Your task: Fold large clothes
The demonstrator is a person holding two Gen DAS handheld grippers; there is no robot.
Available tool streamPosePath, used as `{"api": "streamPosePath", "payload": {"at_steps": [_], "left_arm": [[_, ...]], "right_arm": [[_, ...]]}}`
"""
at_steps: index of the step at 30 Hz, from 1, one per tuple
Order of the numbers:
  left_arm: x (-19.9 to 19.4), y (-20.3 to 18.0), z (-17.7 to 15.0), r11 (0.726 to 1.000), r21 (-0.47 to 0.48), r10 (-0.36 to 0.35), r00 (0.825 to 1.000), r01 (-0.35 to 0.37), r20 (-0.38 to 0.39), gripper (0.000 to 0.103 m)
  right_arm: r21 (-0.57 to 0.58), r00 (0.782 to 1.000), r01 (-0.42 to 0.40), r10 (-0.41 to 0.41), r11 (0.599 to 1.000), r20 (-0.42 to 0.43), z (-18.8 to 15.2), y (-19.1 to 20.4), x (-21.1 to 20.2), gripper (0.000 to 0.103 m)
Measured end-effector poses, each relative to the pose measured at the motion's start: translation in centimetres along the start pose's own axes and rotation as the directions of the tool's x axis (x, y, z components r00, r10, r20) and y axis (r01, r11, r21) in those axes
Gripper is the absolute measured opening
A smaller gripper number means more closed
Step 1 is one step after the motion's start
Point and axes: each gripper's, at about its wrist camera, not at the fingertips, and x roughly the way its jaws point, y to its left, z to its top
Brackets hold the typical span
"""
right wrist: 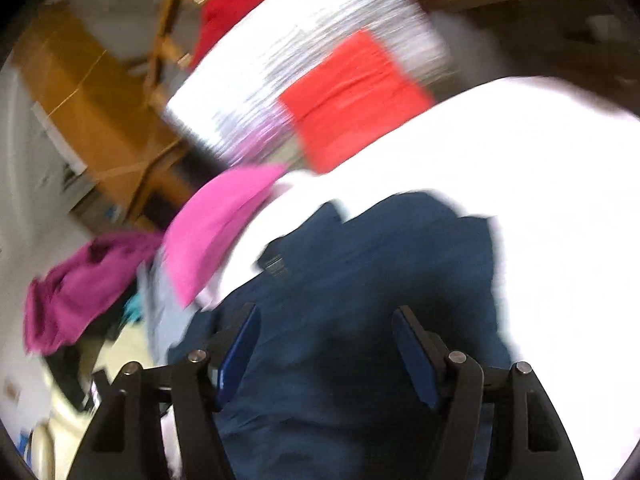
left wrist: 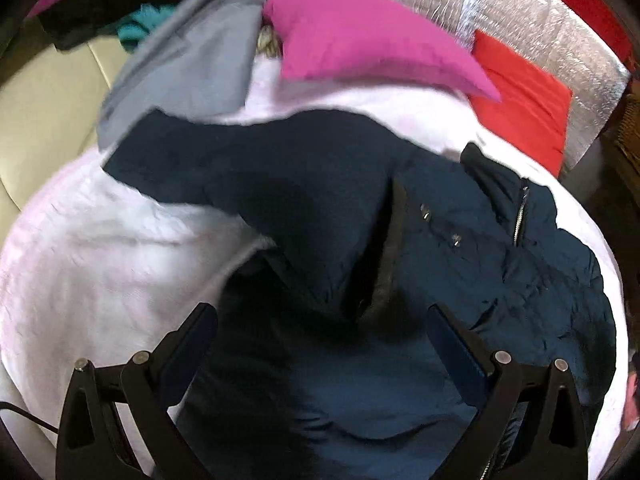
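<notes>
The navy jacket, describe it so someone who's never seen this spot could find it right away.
Find the white fluffy blanket covering the surface. The navy jacket lies spread across its middle, nearest the camera. Unlike the pink cushion and grey garment behind it, it is dark, with metal snaps and a zipper.

A dark navy padded jacket (left wrist: 328, 208) with a metal zipper and small snap studs lies spread over a fluffy white blanket (left wrist: 100, 248), one sleeve stretched out toward the upper left. The left gripper (left wrist: 322, 322) hangs over the jacket's lower part with its black fingers (left wrist: 192, 332) set wide apart and nothing pinched between them. Beyond the jacket lie a bright pink cushion (left wrist: 360, 44), a grey garment (left wrist: 188, 68), a folded red cloth (left wrist: 524, 104) and a silver quilted foil mat (left wrist: 540, 28).
</notes>
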Motion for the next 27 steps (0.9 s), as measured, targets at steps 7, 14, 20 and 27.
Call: {"api": "streamPosePath", "payload": {"at_steps": [7, 14, 20, 27], "left_arm": [[2.4, -0.5, 0.3, 0.999, -0.017, -0.047, 0.998, 0.046, -0.046, 0.058], [2.9, -2.5, 0.1, 0.999, 0.04, -0.029, 0.999, 0.03, -0.025, 0.036], [2.6, -2.6, 0.0, 0.998, 0.058, -0.023, 0.999, 0.024, -0.027, 0.026], [1.8, -2.7, -0.1, 0.991, 0.136, 0.013, 1.0, -0.011, -0.009, 0.033]], "right_arm": [[0.083, 0.993, 0.115, -0.112, 0.99, -0.045, -0.2, -4.4, 2.9, 0.071], [-0.035, 0.971, 0.196, -0.199, 0.98, -0.13, -1.4, -3.4, 5.7, 0.027], [-0.117, 0.968, 0.24, -0.247, 0.964, -0.05, -0.7, -1.4, 4.7, 0.019], [-0.145, 0.934, 0.324, -0.34, 0.935, -0.108, -1.5, -1.4, 4.2, 0.031]]}}
